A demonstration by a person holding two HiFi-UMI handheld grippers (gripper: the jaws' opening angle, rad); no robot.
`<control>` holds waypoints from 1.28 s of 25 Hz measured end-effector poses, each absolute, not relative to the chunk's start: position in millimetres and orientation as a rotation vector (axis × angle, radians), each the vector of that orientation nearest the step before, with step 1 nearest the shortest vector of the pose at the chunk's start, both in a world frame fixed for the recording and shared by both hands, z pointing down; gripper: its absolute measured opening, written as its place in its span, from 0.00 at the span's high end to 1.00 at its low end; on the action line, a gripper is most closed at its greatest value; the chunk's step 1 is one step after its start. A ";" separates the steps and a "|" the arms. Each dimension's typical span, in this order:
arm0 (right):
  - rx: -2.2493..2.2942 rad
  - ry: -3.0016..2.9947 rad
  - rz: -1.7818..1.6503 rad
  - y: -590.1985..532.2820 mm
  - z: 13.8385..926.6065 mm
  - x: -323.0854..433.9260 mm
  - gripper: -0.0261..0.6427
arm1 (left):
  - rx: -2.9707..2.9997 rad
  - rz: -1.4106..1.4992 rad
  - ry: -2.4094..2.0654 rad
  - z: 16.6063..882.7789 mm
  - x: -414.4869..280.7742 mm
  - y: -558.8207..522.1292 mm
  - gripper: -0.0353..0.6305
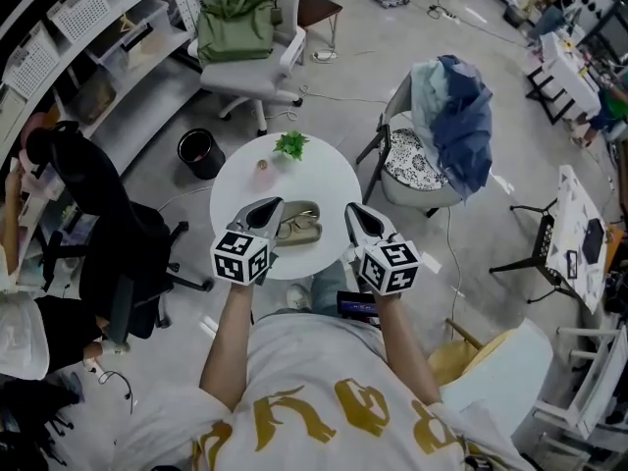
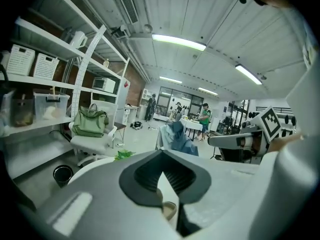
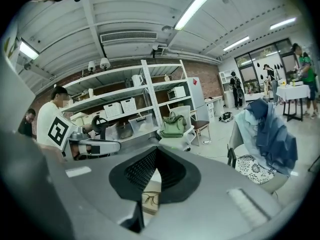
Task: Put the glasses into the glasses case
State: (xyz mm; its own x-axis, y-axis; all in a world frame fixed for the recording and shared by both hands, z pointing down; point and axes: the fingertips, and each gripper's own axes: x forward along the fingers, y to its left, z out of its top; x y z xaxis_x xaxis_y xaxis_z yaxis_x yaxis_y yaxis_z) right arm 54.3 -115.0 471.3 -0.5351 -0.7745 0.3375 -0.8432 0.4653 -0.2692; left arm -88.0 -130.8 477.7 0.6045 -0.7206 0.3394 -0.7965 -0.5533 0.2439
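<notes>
Over the round table [image 1: 329, 175] | left claw [image 1: 274, 205] closed, empty | right claw [image 1: 350, 210] closed, empty | both pointing forward, flanking glasses case [image 1: 306, 235]

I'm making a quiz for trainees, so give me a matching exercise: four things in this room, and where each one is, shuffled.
1 green bag
2 blue jacket
3 small plant
4 black bin

A on the round table
B on the floor
C on the white chair
D draped over the chair with a patterned cushion

Pairs: 1-C, 2-D, 3-A, 4-B
</notes>
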 end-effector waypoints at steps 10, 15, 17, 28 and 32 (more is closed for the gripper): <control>1.407 -2.553 0.591 -107.0 466.7 49.6 0.92 | 2.486 0.309 -1.216 480.0 -92.1 -120.6 0.95; 1.389 -2.581 0.620 -104.4 462.8 46.4 0.92 | 2.501 0.332 -1.216 480.0 -90.8 -120.0 0.95; 1.387 -2.592 0.632 -103.3 461.0 46.1 0.92 | 2.498 0.335 -1.214 481.1 -90.4 -118.3 0.95; 1.353 -2.574 0.616 -101.9 463.7 40.3 0.92 | 2.487 0.309 -1.208 483.2 -94.1 -117.2 0.95; 1.346 -2.569 0.619 -103.8 465.4 39.2 0.92 | 2.480 0.298 -1.217 484.2 -97.0 -118.5 0.95</control>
